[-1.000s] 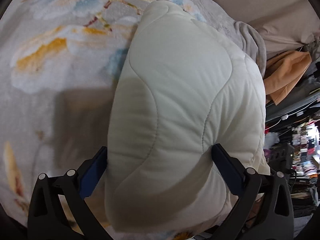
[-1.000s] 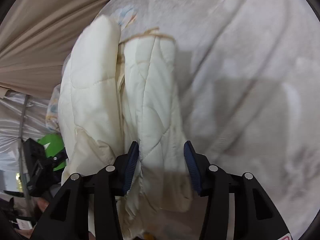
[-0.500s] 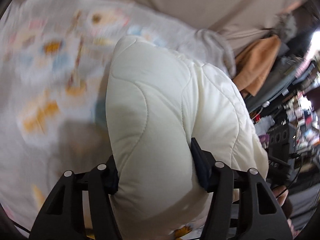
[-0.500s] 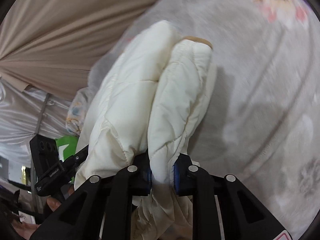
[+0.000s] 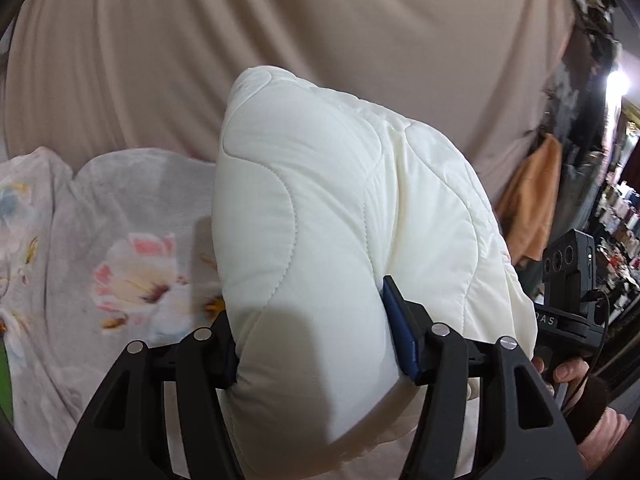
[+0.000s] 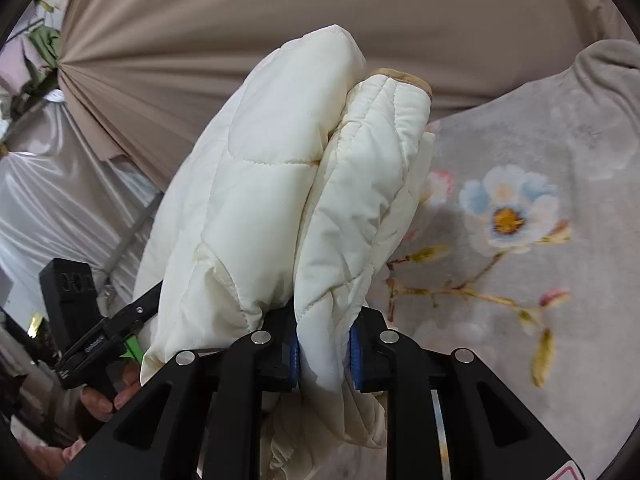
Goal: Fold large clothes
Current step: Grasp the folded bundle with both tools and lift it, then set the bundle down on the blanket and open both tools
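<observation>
**Folded jacket gripped at both ends, lifted off the bed**

Left gripper (image 5: 310, 332) clenched on a thick padded fold of the cream quilted jacket (image 5: 340, 208). Right gripper (image 6: 323, 346) pinches a thinner folded edge. The jacket bundle juts forward and up from both sets of jaws, long axis along the fingers, above the floral blanket (image 6: 520, 280). Neither hand is nearer. Next move, probably: set down flat.
</observation>
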The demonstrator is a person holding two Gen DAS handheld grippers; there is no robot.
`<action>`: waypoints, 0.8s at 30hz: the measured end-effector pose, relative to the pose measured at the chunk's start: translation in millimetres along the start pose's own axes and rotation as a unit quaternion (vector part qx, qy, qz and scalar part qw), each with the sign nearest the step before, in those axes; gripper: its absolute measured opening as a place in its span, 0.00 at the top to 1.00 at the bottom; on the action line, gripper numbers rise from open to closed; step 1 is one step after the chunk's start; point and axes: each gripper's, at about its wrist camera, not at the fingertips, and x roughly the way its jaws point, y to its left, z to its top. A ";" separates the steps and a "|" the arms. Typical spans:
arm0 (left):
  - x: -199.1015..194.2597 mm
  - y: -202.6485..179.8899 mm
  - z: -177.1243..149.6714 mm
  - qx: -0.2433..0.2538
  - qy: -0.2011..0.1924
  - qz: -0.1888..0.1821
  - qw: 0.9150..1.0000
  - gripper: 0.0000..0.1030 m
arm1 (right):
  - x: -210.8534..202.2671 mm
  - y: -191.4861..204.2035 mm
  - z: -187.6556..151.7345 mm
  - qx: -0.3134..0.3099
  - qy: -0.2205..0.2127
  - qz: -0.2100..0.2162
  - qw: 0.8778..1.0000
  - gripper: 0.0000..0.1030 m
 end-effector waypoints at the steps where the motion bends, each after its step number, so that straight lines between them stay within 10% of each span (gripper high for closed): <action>1: 14.0 21.1 -2.4 -0.006 0.009 0.007 1.000 0.44 | 26.3 -1.3 -0.3 0.003 0.008 -0.008 1.000 0.81; 9: 127.4 146.4 -65.7 -0.073 0.116 0.062 0.989 0.39 | 188.0 -48.2 -48.9 0.069 0.102 -0.088 0.988 0.76; 16: 113.0 170.3 -87.8 -0.106 0.095 0.042 0.989 0.32 | 125.2 -53.1 -52.5 0.126 0.025 -0.081 0.988 0.67; 24: 52.3 129.7 -79.0 -0.054 0.061 0.100 0.992 0.32 | 117.7 60.4 -62.4 -0.096 0.059 -0.165 0.980 0.91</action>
